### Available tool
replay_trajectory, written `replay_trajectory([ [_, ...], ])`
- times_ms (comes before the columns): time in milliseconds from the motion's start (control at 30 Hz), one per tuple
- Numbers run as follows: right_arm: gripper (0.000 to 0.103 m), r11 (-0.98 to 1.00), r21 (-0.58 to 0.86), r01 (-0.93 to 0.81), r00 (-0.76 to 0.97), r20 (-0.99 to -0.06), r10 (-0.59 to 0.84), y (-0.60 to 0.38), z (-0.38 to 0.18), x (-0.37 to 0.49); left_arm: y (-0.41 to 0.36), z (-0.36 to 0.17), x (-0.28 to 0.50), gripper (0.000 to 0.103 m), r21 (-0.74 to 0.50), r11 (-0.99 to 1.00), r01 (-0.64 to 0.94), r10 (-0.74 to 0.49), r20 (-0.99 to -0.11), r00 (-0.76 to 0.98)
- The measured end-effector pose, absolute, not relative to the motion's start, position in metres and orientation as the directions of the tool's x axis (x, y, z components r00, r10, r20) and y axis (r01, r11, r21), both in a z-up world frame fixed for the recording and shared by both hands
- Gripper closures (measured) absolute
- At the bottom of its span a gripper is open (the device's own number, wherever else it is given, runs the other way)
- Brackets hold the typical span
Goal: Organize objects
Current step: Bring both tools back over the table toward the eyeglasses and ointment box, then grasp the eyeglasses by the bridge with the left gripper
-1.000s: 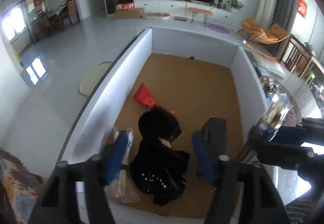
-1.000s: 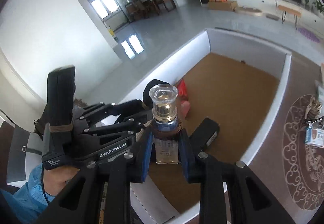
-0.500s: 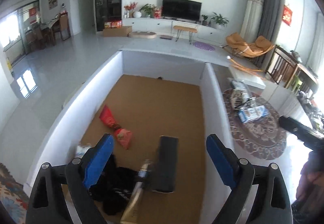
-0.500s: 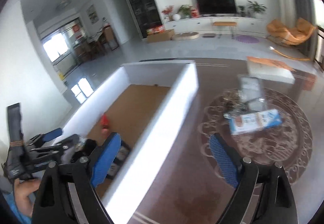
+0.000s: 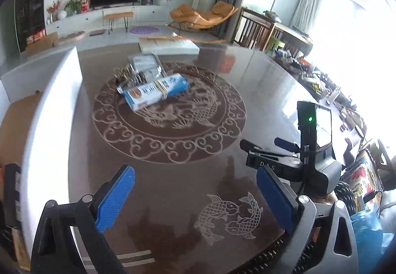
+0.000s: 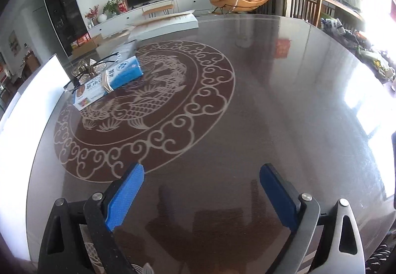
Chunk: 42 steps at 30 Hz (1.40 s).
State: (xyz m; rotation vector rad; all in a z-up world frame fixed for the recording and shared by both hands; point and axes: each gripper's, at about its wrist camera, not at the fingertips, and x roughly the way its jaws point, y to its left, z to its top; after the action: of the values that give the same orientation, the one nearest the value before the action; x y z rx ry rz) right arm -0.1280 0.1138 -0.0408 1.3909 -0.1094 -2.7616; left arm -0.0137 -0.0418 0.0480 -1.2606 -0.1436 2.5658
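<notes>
Both grippers are open and empty above a round brown glass table (image 5: 259, 81). My left gripper (image 5: 195, 196) hovers over the near part of the table, and the right gripper's body (image 5: 314, 150) shows at its right. My right gripper (image 6: 201, 193) faces across the table. A blue and white flat pack (image 5: 156, 90) bound with a band lies near the table's middle, also in the right wrist view (image 6: 109, 81). Behind it lie metal utensils (image 5: 128, 76) and a clear bag (image 5: 146, 62). The white-walled box (image 5: 49, 130) stands at the left.
A white flat carton (image 5: 170, 46) lies at the table's far edge. A cluttered sideboard (image 5: 321, 81) runs along the right by bright windows. A patterned cushion (image 5: 366, 175) and blue bag (image 5: 368, 229) sit at the near right. Black items (image 5: 10, 189) show inside the box.
Both grippers swung right, away from the box and over the table. The right gripper, shut on a glass bottle a second ago, is now open and empty; the bottle is out of view.
</notes>
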Motion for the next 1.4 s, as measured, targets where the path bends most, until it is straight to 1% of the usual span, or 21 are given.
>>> replay_trajectory([
  [67,0.008,-0.997,0.079,0.015,-0.592,-0.802,-0.072,0.118,-0.046,-0.127,-0.033,0.030,-0.019,0.003,-0.205,-0.958,-0.201,0.284,-0.781,-0.556],
  [200,0.008,-0.997,0.068,0.027,-0.596,-0.800,-0.071,0.122,-0.052,-0.120,-0.030,0.005,-0.027,0.003,-0.161,-0.972,-0.174,0.230,-0.815,-0.532],
  [367,0.008,-0.997,0.072,0.039,-0.599,-0.797,-0.080,0.122,-0.053,-0.120,-0.042,-0.009,-0.031,0.003,-0.154,-0.980,-0.126,0.198,-0.829,-0.523],
  [600,0.007,-0.996,0.070,0.052,-0.601,-0.794,-0.088,0.120,-0.054,-0.118,-0.048,-0.027,-0.036,0.003,-0.143,-0.985,-0.100,0.174,-0.843,-0.509],
  [667,0.006,-0.995,0.076,0.057,-0.600,-0.794,-0.095,0.121,-0.055,-0.118,-0.049,-0.032,-0.038,0.003,-0.146,-0.985,-0.096,0.174,-0.847,-0.501],
  [800,0.001,-0.994,0.082,0.074,-0.593,-0.798,-0.110,0.120,-0.056,-0.119,-0.052,-0.031,-0.046,0.003,-0.156,-0.984,-0.090,0.180,-0.846,-0.502],
  [967,0.000,-0.994,0.074,0.078,-0.590,-0.800,-0.106,0.119,-0.056,-0.118,-0.071,-0.012,-0.083,0.003,-0.132,-0.990,-0.046,0.134,-0.808,-0.573],
  [1033,0.000,-0.995,0.069,0.079,-0.590,-0.801,-0.102,0.118,-0.056,-0.118,-0.081,-0.013,-0.106,0.003,-0.111,-0.994,0.008,0.088,-0.825,-0.559],
  [1133,0.000,-0.994,0.076,0.079,-0.593,-0.798,-0.108,0.120,-0.056,-0.117,-0.094,-0.013,-0.134,0.003,-0.172,-0.984,0.042,0.119,-0.819,-0.561],
  [1200,0.000,-0.993,0.089,0.078,-0.597,-0.794,-0.119,0.122,-0.055,-0.116,-0.095,-0.013,-0.149,0.003,-0.170,-0.985,0.041,0.119,-0.822,-0.557],
  [1300,0.000,-0.992,0.105,0.077,-0.601,-0.789,-0.130,0.124,-0.054,-0.115,-0.089,-0.018,-0.176,0.003,-0.135,-0.991,0.017,0.104,-0.830,-0.547],
  [1400,0.000,-0.992,0.104,0.076,-0.602,-0.788,-0.129,0.124,-0.055,-0.115,-0.084,-0.033,-0.196,0.003,-0.152,-0.988,-0.006,0.132,-0.835,-0.535],
])
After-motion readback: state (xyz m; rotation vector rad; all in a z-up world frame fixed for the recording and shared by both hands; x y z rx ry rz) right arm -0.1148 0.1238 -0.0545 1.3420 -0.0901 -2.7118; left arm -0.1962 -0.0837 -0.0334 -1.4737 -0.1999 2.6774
